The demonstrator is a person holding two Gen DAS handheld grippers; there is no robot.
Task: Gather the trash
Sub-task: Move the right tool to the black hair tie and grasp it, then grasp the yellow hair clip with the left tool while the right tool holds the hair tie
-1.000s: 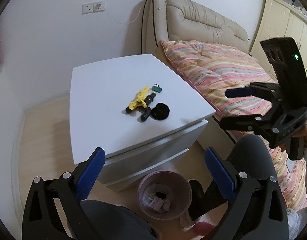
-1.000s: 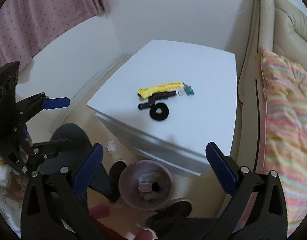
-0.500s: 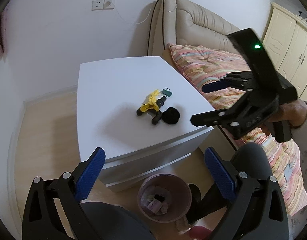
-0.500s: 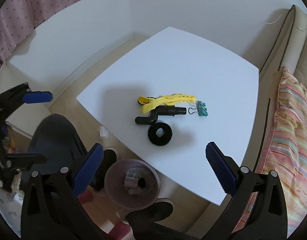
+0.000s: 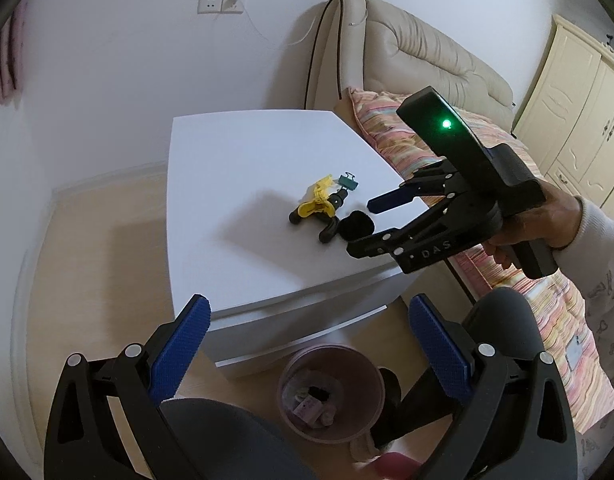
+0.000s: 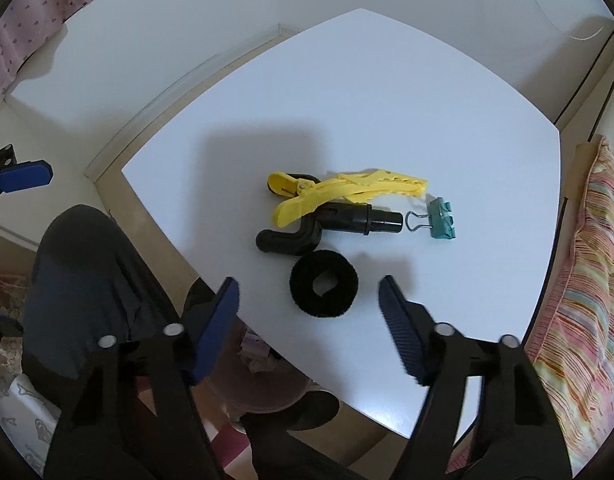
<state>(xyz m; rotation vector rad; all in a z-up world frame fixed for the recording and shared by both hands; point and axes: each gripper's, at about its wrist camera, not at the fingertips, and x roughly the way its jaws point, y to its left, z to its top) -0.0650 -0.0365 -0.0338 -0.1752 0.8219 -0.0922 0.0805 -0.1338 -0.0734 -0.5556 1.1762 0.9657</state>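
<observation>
White table [image 6: 387, 92] is carrying a black foam ring [image 6: 324, 288], near its front edge. Right hand-held gripper [image 6: 309, 308], jaws narrowing but still spread, nothing between, is hovering above it. Risk: a finger nudging the ring off. Left hand-held gripper [image 5: 307, 350] is waiting spread.

Soft, even indoor light, nothing blown out. A blocky grey shadow sits on the white tabletop [image 6: 427, 128] just left of the yellow clip [image 6: 339, 194]. Heavy fisheye bend with black corners. Right tool [image 6: 309, 312] looks a bit motion-smeared, everything else sharp.
</observation>
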